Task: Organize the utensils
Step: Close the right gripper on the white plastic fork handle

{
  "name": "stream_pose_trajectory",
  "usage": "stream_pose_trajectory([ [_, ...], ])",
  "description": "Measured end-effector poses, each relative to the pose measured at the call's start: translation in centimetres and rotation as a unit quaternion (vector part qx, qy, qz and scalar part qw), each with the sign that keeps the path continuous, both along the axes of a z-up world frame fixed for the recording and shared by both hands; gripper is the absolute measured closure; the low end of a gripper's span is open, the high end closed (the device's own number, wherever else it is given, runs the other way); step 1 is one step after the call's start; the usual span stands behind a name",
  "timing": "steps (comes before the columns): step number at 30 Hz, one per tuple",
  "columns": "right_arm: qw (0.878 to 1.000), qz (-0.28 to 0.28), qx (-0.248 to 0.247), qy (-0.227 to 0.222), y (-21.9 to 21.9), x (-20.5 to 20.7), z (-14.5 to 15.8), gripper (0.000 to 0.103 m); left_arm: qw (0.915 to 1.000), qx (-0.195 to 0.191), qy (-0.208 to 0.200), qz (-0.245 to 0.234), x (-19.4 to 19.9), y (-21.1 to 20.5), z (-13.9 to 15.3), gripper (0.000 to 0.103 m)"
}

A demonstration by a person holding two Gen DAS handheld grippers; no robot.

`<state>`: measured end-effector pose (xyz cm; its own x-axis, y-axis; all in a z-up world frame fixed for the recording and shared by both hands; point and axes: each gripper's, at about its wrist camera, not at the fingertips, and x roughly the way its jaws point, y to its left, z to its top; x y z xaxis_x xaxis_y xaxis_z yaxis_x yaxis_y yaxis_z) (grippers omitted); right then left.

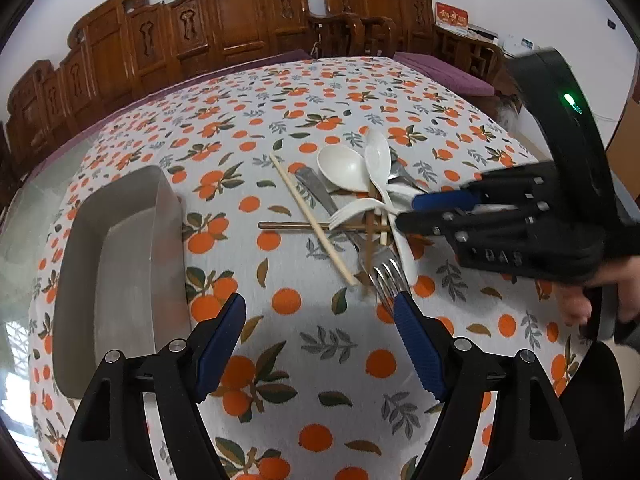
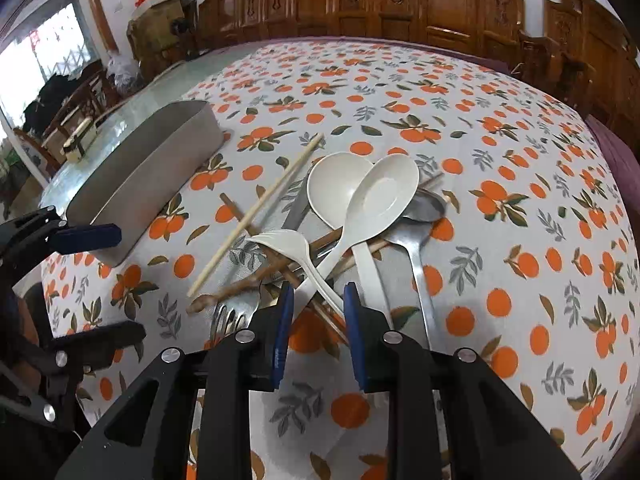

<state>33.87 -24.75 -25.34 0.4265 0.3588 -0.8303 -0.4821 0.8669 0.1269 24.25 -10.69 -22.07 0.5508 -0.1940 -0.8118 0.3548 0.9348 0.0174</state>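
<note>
R gripper (image 2: 318, 300): jaws part-spread, nothing pinched, straddling handles of white plastic fork (image 2: 280, 240) and white spoon (image 2: 384, 192). Handles run twd gripper, bowls away; long axis roughly in line w/ fingers. Utensil pile (image 1: 360, 216) just ahead. L gripper (image 1: 320, 308): spread wide, empty, farther off. Steel tray (image 1: 120, 248) to L, apart from pile.

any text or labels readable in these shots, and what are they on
"DAS": raised letters on the black body of the right gripper, seen from the left wrist camera; blurred, so the reading is unsure.
Gold characters on a small red sign against the far wall: too small to read.
The orange-print tablecloth, grey rectangular tray and piled utensils show no writing.
</note>
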Motion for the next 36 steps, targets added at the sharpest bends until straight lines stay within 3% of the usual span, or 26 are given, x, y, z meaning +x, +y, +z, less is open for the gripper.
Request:
stream_pose_trajectory([
  [6, 0.999, 0.013, -0.050, 0.000, 0.8, 0.4, -0.1, 0.080, 1.0000, -0.004, 0.006, 0.004, -0.1, 0.3, 0.0, 0.029],
  [12, 0.999, 0.002, -0.042, 0.002, 0.4, 0.9, 0.1, 0.103, 1.0000, 0.000, 0.005, 0.003, 0.1, 0.1, 0.0, 0.029],
  [20, 0.999, 0.013, -0.040, -0.008, 0.7, 0.5, 0.3, 0.101, 1.0000, 0.002, 0.004, 0.004, 0.3, 0.0, 0.3, 0.029],
  [21, 0.999, 0.014, -0.044, -0.007, 0.8, 0.6, 0.3, 0.098, 1.0000, 0.003, 0.004, 0.004, 0.3, -0.1, 0.3, 0.029],
  [23, 0.999, 0.015, -0.044, -0.003, 0.8, 0.9, 0.0, 0.082, 1.0000, 0.003, 0.004, 0.005, 0.3, 0.0, 0.3, 0.029],
  [25, 0.999, 0.012, -0.041, 0.000, 0.7, 1.3, -0.2, 0.080, 1.0000, 0.003, 0.005, 0.006, 0.3, 0.1, 0.2, 0.029],
  [33, 0.998, 0.028, -0.022, 0.043, 0.6, 2.1, -0.5, 0.080, 0.9999, 0.003, 0.005, 0.010, 0.2, 0.4, 0.2, 0.029],
  [36, 0.999, 0.026, -0.016, 0.043, 0.5, 1.7, -0.3, 0.087, 0.9999, 0.001, 0.005, 0.010, 0.3, 0.4, 0.3, 0.029],
])
